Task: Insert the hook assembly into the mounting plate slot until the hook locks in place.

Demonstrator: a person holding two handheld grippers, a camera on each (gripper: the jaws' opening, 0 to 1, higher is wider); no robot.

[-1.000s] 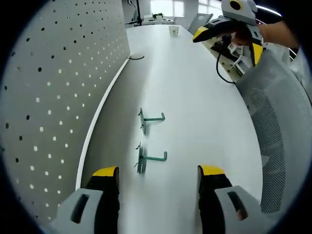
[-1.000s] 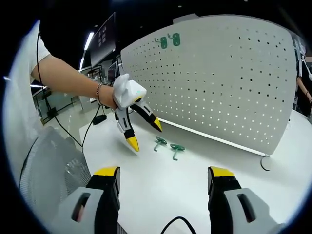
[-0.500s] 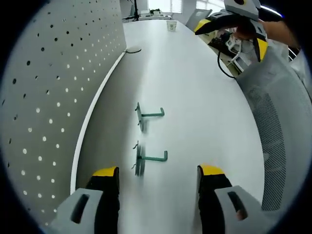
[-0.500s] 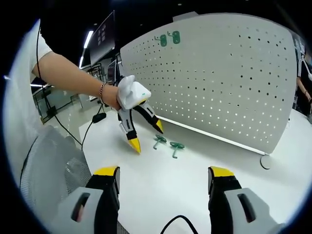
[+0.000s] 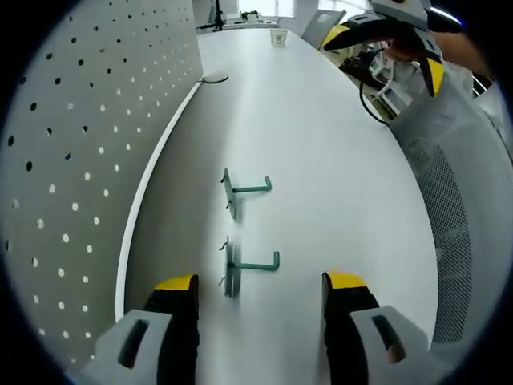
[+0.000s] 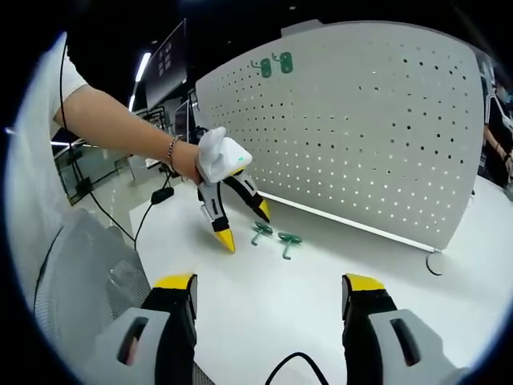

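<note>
Item: two green hook assemblies lying loose on a white worktop (image 5: 321, 160), one behind the other along the line of the left gripper view. The nearer hook (image 5: 244, 266) lies just ahead of the left gripper (image 5: 256, 293), between its jaws' line of sight at about 12 o'clock from the jaw tips; the farther hook (image 5: 243, 190) lies beyond it, apart from the first. Each rests with its flat back plate on edge and its bent arm pointing toward 3 o'clock. Neither touches the pegboard (image 5: 72, 160), a grey perforated mounting plate that stands upright along the worktop edge at 9 to 11 o'clock in the left gripper view. In the right gripper view the same board (image 6: 361, 128) carries two green hooks (image 6: 276, 64) already mounted near its upper corner at 11 o'clock. Left gripper: jaws apart, holding nothing, yellow tips poised low over the worktop beside the nearer hook. Right gripper (image 6: 272, 301): jaws apart, holding nothing, raised well back from the hooks; it appears at 1 o'clock in the left gripper view. Also present: a mesh-backed chair (image 5: 457, 216) at 3 o'clock, a paper cup (image 5: 278, 37) at the far end of the worktop, and a black cable (image 6: 292, 365) between the right gripper's jaws.
</note>
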